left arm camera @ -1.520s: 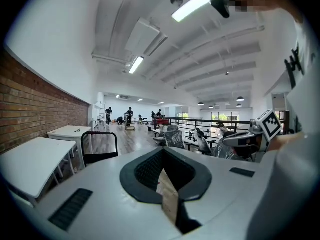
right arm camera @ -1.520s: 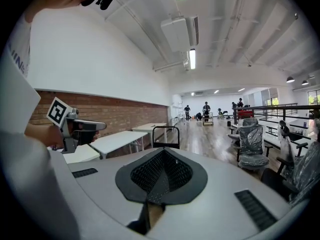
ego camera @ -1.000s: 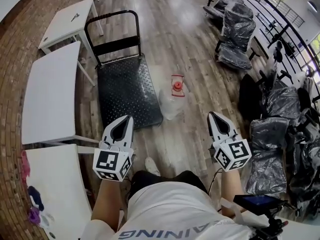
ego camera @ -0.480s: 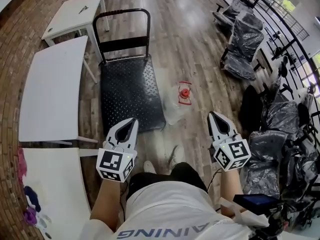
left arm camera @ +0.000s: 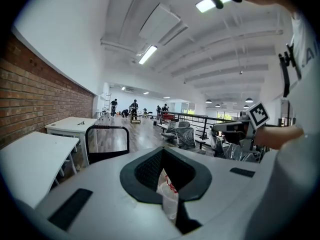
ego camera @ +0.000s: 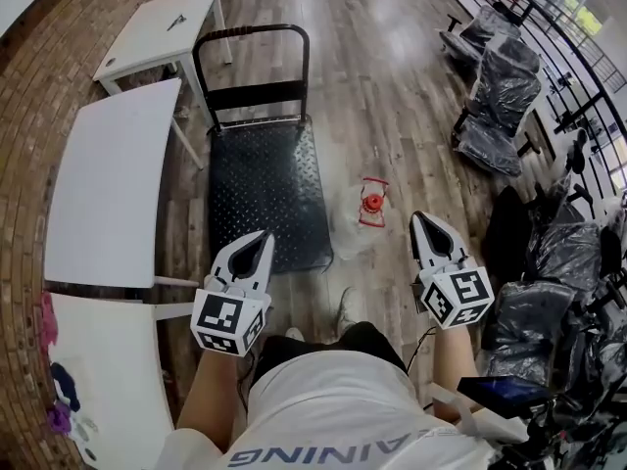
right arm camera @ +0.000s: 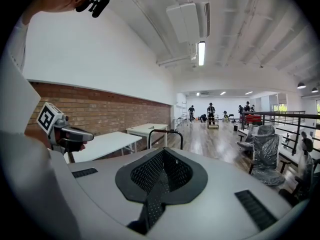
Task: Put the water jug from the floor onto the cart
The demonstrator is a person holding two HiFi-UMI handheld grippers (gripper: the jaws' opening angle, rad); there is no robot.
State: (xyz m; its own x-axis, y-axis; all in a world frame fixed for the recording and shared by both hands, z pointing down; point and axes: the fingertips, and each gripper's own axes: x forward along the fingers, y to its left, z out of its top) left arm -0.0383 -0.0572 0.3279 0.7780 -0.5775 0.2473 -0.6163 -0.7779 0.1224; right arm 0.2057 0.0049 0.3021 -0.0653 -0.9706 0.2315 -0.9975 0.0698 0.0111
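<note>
Since both grippers have come forward across the wooden floor (ego camera: 392, 96) over the last second, the water jug (ego camera: 359, 218) now sits lower in the head view and much nearer my tools than it did. It stands on the boards a little ahead of the two tips and between them, just beside the near right corner of the cart (ego camera: 263, 179); whether it touches the deck's edge I cannot tell. It looks clear and close to empty, upright as far as I can judge, with a red cap on top. It is not yet on the cart, so only the approach is under way.

The left gripper (ego camera: 257, 239) hangs above the cart's near edge; its own view shows the pads a narrow slit apart with nothing between them, and the jug shows through that slit, farther off. The right gripper (ego camera: 426, 225) is pressed together, mesh pads meeting, and carries nothing; it stands to the right of the jug and apart from it.

As I read it, the walk-up is nearly finished and the reach comes next. The right jaws would have to spread, and both tools sink to either side of the jug. Thin clear walls may buckle under a hard squeeze, so I would favour the neck. The deck is bare and close by, which keeps the lift short; the white tables (ego camera: 108, 194) lie beyond the cart's left side.
</note>
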